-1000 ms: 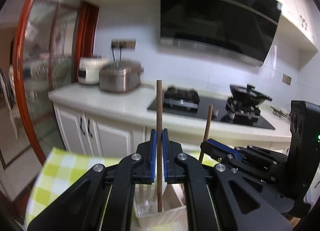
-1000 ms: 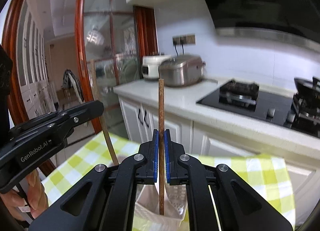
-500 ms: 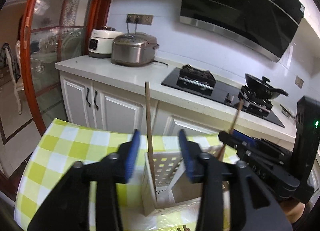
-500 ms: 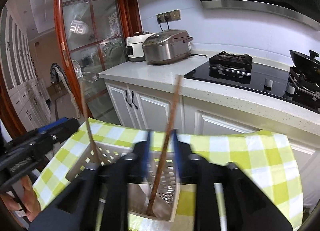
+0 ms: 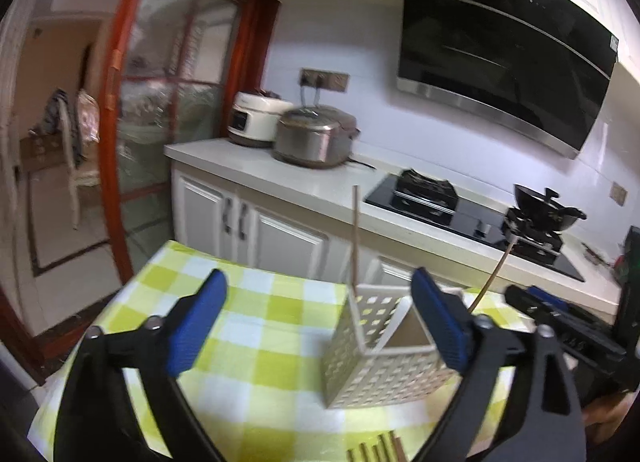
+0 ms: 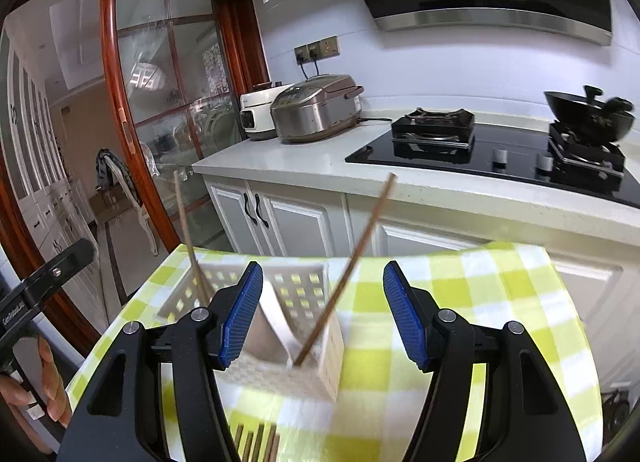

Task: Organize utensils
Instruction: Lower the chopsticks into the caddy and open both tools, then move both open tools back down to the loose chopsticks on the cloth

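Note:
A white perforated utensil holder [image 5: 376,358] stands on the green-checked tablecloth [image 5: 248,334]; it also shows in the right wrist view [image 6: 304,298]. Two brown chopsticks stand in it: one near upright [image 5: 354,238], one leaning right [image 5: 490,280]. In the right wrist view they are the left one [image 6: 186,230] and the leaning one [image 6: 352,262]. My left gripper [image 5: 320,326] is open and empty, drawn back from the holder. My right gripper [image 6: 322,314] is open and empty above the holder. Several more chopsticks lie at the near edge [image 5: 376,452], [image 6: 256,442].
Behind the table runs a white kitchen counter [image 5: 304,178] with two rice cookers [image 5: 316,138], a black gas hob [image 6: 480,150] and a wok [image 6: 588,110]. A red-framed glass door [image 5: 120,150] is at the left. The other gripper's body shows at right [image 5: 576,334].
Both grippers opened and let go of their chopsticks, which now stand in the holder. Both grippers have drawn back and up from the holder.

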Motion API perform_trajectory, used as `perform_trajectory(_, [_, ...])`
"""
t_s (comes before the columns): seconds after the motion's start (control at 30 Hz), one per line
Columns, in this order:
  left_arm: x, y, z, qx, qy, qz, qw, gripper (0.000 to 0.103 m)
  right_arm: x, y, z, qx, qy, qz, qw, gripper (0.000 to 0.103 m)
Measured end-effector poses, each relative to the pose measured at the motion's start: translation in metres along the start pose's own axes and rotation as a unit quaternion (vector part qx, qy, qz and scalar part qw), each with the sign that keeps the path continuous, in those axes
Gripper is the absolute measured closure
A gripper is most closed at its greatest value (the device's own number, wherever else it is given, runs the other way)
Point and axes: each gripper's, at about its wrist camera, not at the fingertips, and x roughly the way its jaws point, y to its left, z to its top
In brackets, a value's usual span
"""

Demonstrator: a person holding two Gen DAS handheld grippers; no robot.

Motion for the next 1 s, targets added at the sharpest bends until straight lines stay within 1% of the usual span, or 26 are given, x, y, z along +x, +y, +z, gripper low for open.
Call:
perform_trajectory(0.03, [-0.008,0.001,-0.006,0.004,-0.005,0.008,1.0,0.006,-0.007,-0.001,-0.006,0.002,0.0,-0.001,1.0,0.042])
perform_trajectory(0.1, [-0.024,0.002,-0.019,0.013,-0.01,0.016,0.9997,0.005,-0.02,-0.002,-0.018,0.007,0.002,0.001,1.0,0.042])
perform_trajectory(0.2, [-0.042,0.003,-0.042,0.03,0.0,0.023,0.9993,0.005,-0.035,-0.003,-0.039,0.019,0.011,0.005,1.0,0.042])
perform_trajectory(0.27, [-0.052,0.005,-0.056,0.029,0.007,0.025,0.9992,0.005,-0.042,-0.002,-0.052,0.021,0.016,0.006,1.0,0.042])
perform_trajectory(0.33, [-0.062,0.007,-0.073,0.023,0.018,0.015,0.9995,0.005,-0.048,0.001,-0.064,0.021,0.023,0.006,0.999,0.042])
perform_trajectory(0.47, [-0.072,0.006,-0.098,0.031,0.037,0.016,0.9987,0.005,-0.049,0.007,-0.087,0.018,0.045,0.008,0.999,0.042])
perform_trajectory(0.6, [-0.072,0.005,-0.122,0.042,0.062,0.013,0.9971,0.005,-0.041,0.017,-0.114,0.006,0.08,0.009,0.997,0.044])
perform_trajectory(0.7, [-0.07,0.005,-0.137,0.046,0.081,0.01,0.9956,0.005,-0.03,0.025,-0.133,-0.008,0.107,0.006,0.994,0.056])
perform_trajectory(0.77, [-0.067,0.004,-0.146,0.056,0.093,0.009,0.994,0.005,-0.021,0.031,-0.143,-0.016,0.127,0.005,0.992,0.068])
perform_trajectory(0.87, [-0.064,0.005,-0.154,0.069,0.101,0.015,0.9924,0.005,-0.01,0.038,-0.155,-0.027,0.149,0.007,0.988,0.079])
perform_trajectory(1.0, [-0.06,0.009,-0.16,0.064,0.112,0.015,0.9915,0.005,-0.002,0.046,-0.162,-0.035,0.163,0.015,0.986,0.086])
